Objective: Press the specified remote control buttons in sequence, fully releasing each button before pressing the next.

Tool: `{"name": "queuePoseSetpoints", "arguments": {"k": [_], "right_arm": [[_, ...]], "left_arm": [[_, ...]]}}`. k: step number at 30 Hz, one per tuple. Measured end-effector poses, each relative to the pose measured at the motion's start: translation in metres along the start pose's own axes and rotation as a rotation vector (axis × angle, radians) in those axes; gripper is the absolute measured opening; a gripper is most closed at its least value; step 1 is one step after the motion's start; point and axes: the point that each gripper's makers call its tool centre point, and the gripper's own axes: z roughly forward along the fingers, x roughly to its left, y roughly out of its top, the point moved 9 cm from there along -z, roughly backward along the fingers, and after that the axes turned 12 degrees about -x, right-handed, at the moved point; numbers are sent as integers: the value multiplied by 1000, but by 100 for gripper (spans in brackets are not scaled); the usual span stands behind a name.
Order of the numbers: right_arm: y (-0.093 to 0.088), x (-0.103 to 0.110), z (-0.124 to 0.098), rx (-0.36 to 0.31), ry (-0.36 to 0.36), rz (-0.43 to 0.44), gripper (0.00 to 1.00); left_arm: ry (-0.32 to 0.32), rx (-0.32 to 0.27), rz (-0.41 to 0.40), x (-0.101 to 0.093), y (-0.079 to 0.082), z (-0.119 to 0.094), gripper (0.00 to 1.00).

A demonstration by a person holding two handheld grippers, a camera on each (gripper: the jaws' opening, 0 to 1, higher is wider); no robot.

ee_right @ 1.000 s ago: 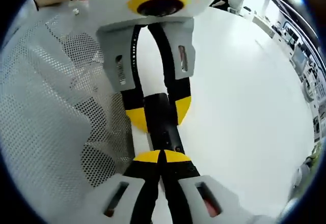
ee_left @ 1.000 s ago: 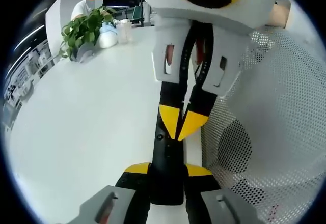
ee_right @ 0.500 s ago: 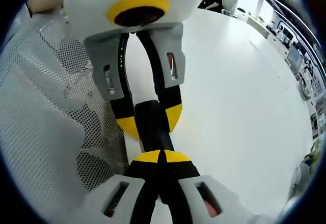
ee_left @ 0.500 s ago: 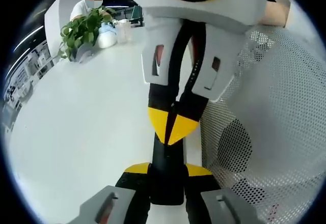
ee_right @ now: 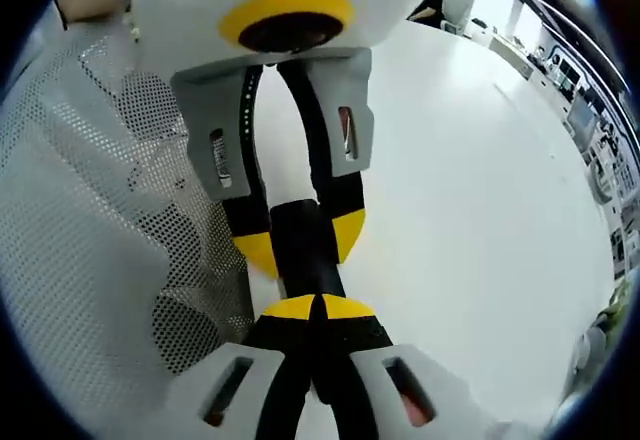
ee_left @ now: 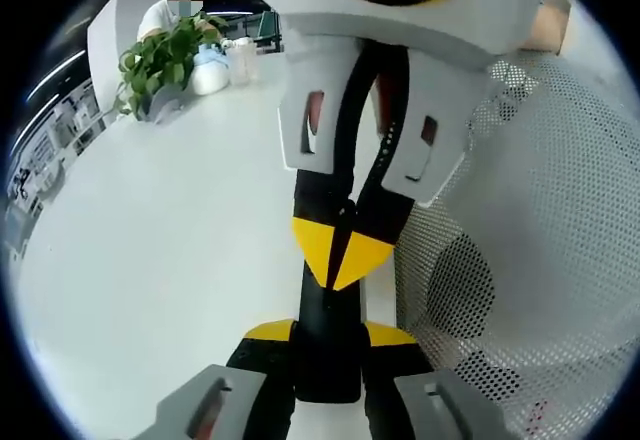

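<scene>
A slim black remote control (ee_left: 326, 360) lies lengthwise between the yellow-tipped jaws of my left gripper (ee_left: 328, 333), which is shut on its sides. From above in the left gripper view, my right gripper (ee_left: 340, 258) comes down with its yellow tips shut together in a point, resting on the remote's top face. In the right gripper view, my right gripper (ee_right: 316, 308) is shut at the bottom, its tips on the remote control (ee_right: 306, 276). The left gripper (ee_right: 300, 244) reaches in from the top and clamps the remote's far end. The buttons are hidden under the tips.
A white table (ee_left: 170, 230) spreads under both grippers. A white perforated mesh surface (ee_left: 540, 240) stands close beside the remote, also seen as the mesh (ee_right: 90, 220). A potted plant (ee_left: 160, 65) and a cup (ee_left: 241, 60) stand at the table's far end by a seated person.
The right gripper's tips, slightly parted a second ago, have shut together and slid a little down the remote toward the left gripper. The left gripper keeps its hold.
</scene>
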Motion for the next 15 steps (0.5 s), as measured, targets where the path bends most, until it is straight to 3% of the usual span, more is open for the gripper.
{"name": "queuePoseSetpoints", "arguments": {"k": [5,15], "right_arm": [[1,1,-1,1,1,-6,0],[-1,1,-1,-16,-4,64,0]], "left_arm": [[0,-1,0,0,0,0,24],[1,-3,-2,0,0,0,24]]}}
